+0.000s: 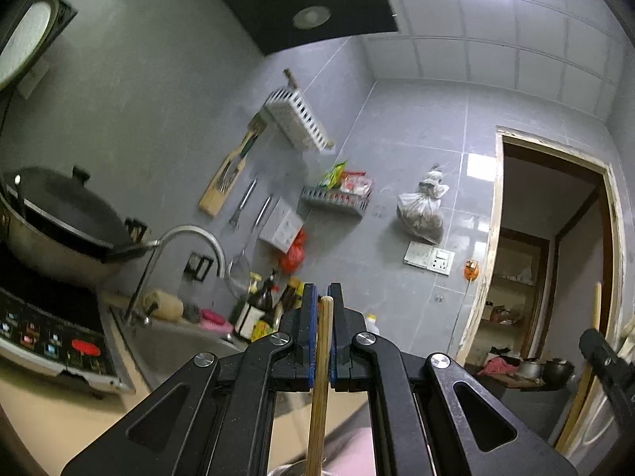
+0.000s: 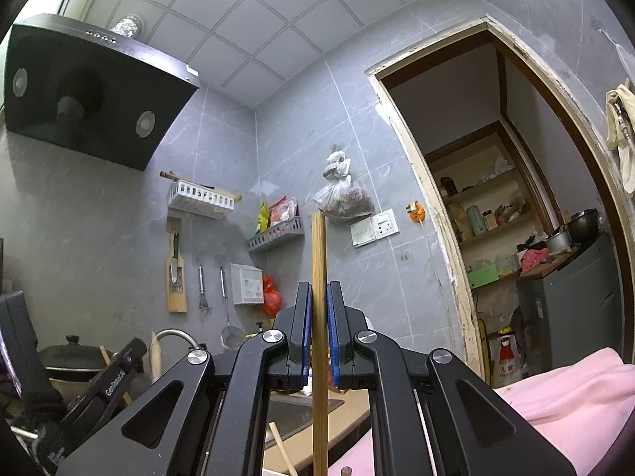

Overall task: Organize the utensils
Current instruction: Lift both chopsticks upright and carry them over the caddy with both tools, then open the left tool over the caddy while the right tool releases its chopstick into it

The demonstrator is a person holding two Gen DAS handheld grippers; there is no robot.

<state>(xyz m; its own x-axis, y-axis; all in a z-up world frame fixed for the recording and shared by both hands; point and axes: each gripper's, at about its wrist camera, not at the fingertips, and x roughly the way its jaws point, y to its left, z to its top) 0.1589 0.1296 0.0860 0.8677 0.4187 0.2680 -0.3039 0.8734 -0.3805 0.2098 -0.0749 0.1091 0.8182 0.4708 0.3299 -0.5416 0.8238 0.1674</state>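
Observation:
My left gripper (image 1: pixel 322 291) is shut on a wooden chopstick (image 1: pixel 320 377) that runs upright between its blue pads; the stick's top ends level with the fingertips. My right gripper (image 2: pixel 318 289) is shut on another wooden chopstick (image 2: pixel 318 261) that sticks up well past its fingertips. Both grippers are raised and point up at the kitchen wall. The left gripper's body (image 2: pixel 99 392) shows at the lower left of the right wrist view. A second wooden stick (image 2: pixel 282 450) lies low in the right wrist view.
A white wall basket (image 1: pixel 297 119) and a grey spice rack (image 1: pixel 333 198) hang on the tiled wall. A wok (image 1: pixel 59 214), induction cooker (image 1: pixel 47 329), faucet (image 1: pixel 186 238), sink (image 1: pixel 174 341) and bottles (image 1: pixel 262 309) are at the left. A doorway (image 2: pixel 496 218) opens at the right.

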